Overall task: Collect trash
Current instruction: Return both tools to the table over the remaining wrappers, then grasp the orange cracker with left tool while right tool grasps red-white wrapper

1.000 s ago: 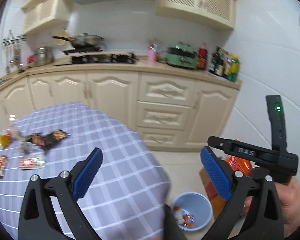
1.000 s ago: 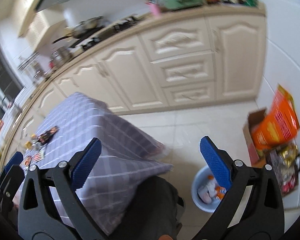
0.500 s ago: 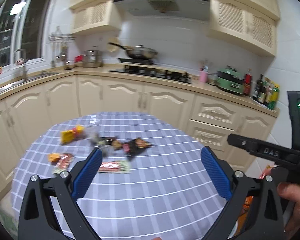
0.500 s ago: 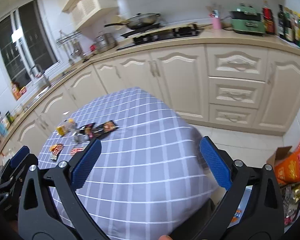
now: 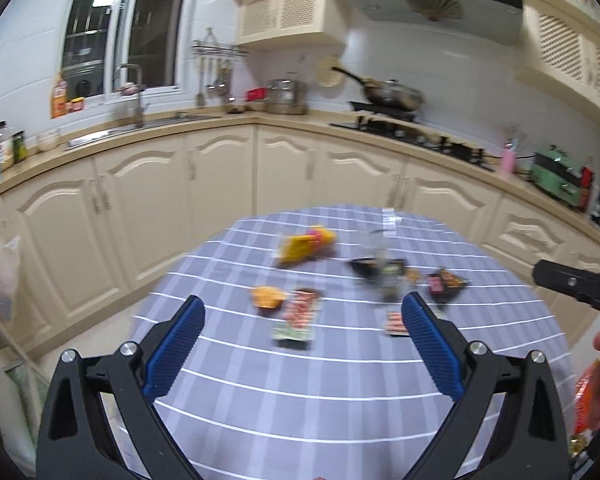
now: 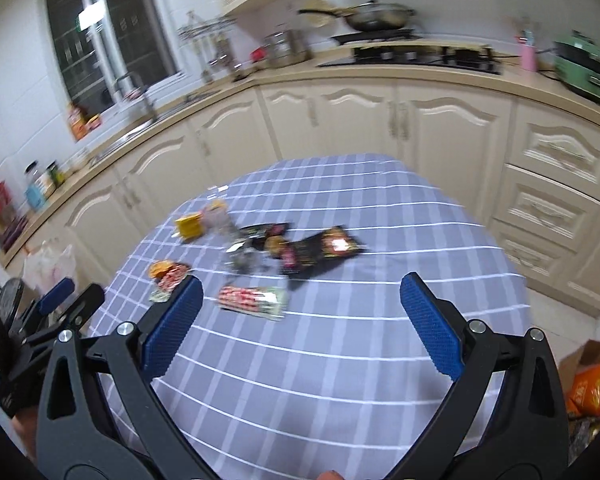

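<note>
Both grippers have swung up from the floor-level blue bin and now face the round table (image 5: 340,380) head-on; the left gripper (image 5: 302,340) hangs over its near edge with its blue pads spread wide and nothing between them; the right gripper (image 6: 298,322) hovers likewise, pads apart and empty, its black body cut off at the right rim of the left view. Trash lies scattered across the far half of the checked grey cloth, all of it beyond the fingertips: a yellow packet (image 5: 304,244) farthest back, an orange wrapper (image 5: 267,297) touching a red-and-white wrapper (image 5: 300,312), a second red-and-white wrapper (image 6: 252,298) just past the right gripper's left pad, and dark wrappers (image 6: 320,250) clustered mid-table. Motion blur smears every label; no print can be read. A crumpled clear piece among the dark wrappers is hard to make out. Behind stand cream cabinets (image 5: 220,172), a wok (image 5: 388,94) on the stove and a green appliance (image 6: 584,66); an orange bag (image 6: 594,386) is cropped low at right.
</note>
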`<action>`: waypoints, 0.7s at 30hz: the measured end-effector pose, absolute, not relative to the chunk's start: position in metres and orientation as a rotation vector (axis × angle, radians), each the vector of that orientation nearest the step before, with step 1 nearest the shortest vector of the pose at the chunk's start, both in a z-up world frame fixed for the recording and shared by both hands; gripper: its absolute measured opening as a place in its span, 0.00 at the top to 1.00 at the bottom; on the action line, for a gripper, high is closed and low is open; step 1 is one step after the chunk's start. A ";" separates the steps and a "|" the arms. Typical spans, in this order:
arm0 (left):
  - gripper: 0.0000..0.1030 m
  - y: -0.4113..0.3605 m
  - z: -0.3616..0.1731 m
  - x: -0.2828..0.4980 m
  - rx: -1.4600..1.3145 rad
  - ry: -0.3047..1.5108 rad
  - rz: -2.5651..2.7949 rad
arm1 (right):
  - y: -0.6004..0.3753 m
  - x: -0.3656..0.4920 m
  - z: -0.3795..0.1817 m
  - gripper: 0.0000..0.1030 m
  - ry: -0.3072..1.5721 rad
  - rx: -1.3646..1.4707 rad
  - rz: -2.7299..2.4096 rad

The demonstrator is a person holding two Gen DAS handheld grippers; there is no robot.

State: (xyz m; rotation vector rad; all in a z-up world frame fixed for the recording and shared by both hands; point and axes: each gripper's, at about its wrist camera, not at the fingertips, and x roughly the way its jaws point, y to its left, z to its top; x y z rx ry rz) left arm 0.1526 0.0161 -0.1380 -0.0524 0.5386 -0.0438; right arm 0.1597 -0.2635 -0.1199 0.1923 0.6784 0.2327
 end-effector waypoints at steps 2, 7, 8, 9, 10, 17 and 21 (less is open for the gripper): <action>0.06 0.032 -0.144 0.164 -0.040 0.562 -0.013 | -0.237 0.170 -0.126 0.06 0.705 0.167 0.274; 0.06 0.065 -0.155 0.175 -0.042 0.590 0.029 | -0.177 0.194 -0.144 0.06 0.767 0.121 0.359; 0.06 0.068 -0.156 0.176 -0.043 0.593 0.032 | -0.163 0.200 -0.148 0.06 0.780 0.112 0.381; 0.06 0.074 -0.159 0.177 -0.044 0.599 0.038 | -0.149 0.206 -0.153 0.06 0.799 0.104 0.403; 0.06 0.080 -0.161 0.179 -0.044 0.604 0.045 | -0.139 0.212 -0.159 0.06 0.815 0.091 0.411; 0.07 0.107 -0.173 0.192 -0.050 0.649 0.088 | -0.089 0.248 -0.194 0.24 0.919 0.033 0.408; 0.07 0.114 -0.177 0.200 -0.063 0.664 0.083 | -0.067 0.257 -0.203 0.30 0.910 -0.065 0.374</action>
